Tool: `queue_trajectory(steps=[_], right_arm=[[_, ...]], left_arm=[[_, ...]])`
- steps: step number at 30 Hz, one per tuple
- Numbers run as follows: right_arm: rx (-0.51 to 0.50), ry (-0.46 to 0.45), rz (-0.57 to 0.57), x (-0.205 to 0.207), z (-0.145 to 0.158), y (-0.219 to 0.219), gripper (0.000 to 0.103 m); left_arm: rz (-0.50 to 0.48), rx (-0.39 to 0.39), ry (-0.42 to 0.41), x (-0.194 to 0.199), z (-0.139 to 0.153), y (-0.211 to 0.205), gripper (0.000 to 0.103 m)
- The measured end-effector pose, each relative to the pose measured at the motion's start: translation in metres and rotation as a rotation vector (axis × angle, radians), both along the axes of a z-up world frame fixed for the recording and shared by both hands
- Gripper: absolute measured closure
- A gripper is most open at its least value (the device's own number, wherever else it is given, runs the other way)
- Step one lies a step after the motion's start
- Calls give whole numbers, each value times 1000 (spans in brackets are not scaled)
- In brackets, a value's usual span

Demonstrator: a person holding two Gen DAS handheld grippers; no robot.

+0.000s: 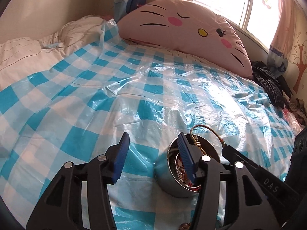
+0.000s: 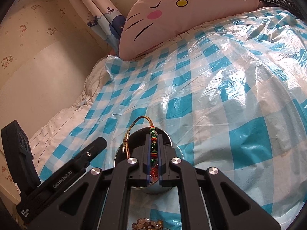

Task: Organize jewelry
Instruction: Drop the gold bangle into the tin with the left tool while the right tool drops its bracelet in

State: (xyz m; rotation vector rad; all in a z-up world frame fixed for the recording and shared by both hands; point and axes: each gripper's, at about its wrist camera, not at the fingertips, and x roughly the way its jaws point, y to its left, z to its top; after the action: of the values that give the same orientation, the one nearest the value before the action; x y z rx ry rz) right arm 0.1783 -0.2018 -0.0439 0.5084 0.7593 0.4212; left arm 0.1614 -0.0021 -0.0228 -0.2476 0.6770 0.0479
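The right hand-held gripper (image 2: 153,145) was clamped on a beaded bracelet (image 2: 153,147), whose long axis ran straight along the fingers, with its gold cord (image 2: 134,126) looping out to the left, directly over the round metal tin (image 1: 167,174) on the bed's blue checked plastic sheet (image 1: 96,95). The left hand-held gripper (image 1: 152,143) stood with its jaws apart and empty, one finger hanging over the tin's rim. The right one looked nearer the drop: the tin lay right beneath its tips, so a straight release would likely do.
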Motion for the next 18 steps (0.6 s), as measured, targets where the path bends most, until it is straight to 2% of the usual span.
queue_trajectory(steps=[3, 4, 7, 14, 18], right_arm=[[-41, 36, 39, 6, -7, 13, 96], [-61, 52, 45, 7, -10, 18, 92], [-86, 33, 35, 5, -8, 19, 64], [-113, 3, -6, 0, -1, 13, 63], [-145, -3, -5, 2, -1, 17, 61]], left_arm=[[49, -21, -7, -1, 2, 13, 49], [56, -25, -7, -1, 2, 15, 49], [66, -28, -4, 0, 2, 20, 48], [58, -16, 0, -1, 0, 16, 46], [92, -19, -7, -3, 2, 21, 44]])
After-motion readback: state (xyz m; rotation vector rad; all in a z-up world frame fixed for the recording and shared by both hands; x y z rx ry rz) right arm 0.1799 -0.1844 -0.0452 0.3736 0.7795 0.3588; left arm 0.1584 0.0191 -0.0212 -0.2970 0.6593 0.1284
